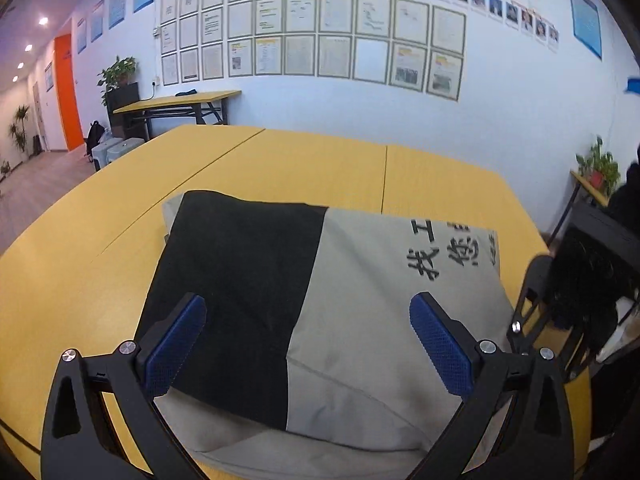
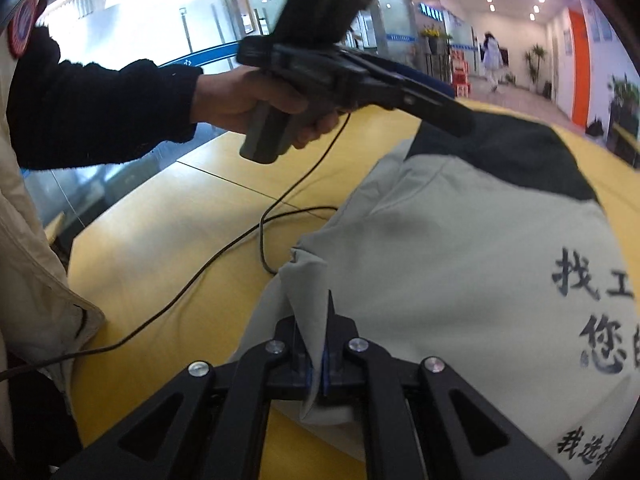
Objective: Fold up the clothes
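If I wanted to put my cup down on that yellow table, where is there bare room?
Bare tabletop lies between the grey-and-black garment and the wall, and left of the garment toward the corridor. The near side is crowded: a black cable loops beside the cloth, the right gripper pinches its corner, and the left gripper hangs open above it.

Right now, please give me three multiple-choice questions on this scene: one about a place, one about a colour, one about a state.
1. Where does the garment lie?
A. on the yellow table
B. on the floor
C. on a chair

2. Which colours has the garment?
A. red and white
B. black and grey
C. all blue

3. How is the right gripper?
A. wide open
B. out of view
C. shut on the garment's edge

Answers: 1 A, yellow tabletop shows all around it; 2 B, black panel beside grey; 3 C, grey cloth is pinched between its pads.
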The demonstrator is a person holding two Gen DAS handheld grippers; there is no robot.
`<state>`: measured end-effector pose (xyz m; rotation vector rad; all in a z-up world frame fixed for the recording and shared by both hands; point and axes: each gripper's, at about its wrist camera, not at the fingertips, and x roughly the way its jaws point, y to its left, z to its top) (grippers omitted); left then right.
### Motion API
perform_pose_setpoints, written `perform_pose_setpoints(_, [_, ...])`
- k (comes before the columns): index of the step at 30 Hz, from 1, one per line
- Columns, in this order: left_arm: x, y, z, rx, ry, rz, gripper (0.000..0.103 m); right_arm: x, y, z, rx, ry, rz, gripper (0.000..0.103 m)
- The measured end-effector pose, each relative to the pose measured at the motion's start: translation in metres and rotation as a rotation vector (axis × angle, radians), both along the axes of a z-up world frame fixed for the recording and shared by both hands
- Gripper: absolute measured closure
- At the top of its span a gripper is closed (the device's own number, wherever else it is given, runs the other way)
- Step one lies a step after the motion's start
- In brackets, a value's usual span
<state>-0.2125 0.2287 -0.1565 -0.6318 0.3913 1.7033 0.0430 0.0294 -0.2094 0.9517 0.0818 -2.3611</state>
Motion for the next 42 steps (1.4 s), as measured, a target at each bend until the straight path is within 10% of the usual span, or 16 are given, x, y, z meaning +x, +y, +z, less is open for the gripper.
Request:
perform_pose_setpoints(6, [-0.007,0.020,-0.008,0.000,-0.031,0.001,0.000,0.014,-0.020,-0.017,0.159,0.057,0.037,0.090])
perform_pose_setpoints(11, [0.000,0.063,-0.050,-0.118,-0.034,-0.078,0.000,0.024,-0.029,-0.013,0.243,0.037,0.090,0.053])
perform_pose_setpoints(18, [0.000,0.072,-0.100,-0.225,-0.026,-0.113,0.000,0.061,0.017,0.029,0.129,0.035,0.040,0.044])
perform_pose_setpoints(23, [0.000,0.067,-0.108,-0.229,-0.026,-0.126,0.000,0.091,0.106,0.030,0.430,0.093,-0.275,0.022])
perform_pose_setpoints(27, [0.000,0.071,-0.111,-0.235,-0.028,-0.126,0.000,0.087,0.142,-0.004,0.675,0.029,-0.281,0.021])
perform_pose_setpoints(33, [0.000,0.077,-0.115,-0.243,-0.029,-0.127,0.000,0.043,0.159,-0.001,0.535,0.129,-0.416,0.022])
perform_pose_setpoints(42, [0.002,0.087,-0.121,-0.262,-0.028,-0.152,0.000,0.038,0.237,-0.019,0.253,-0.095,-0.774,0.023])
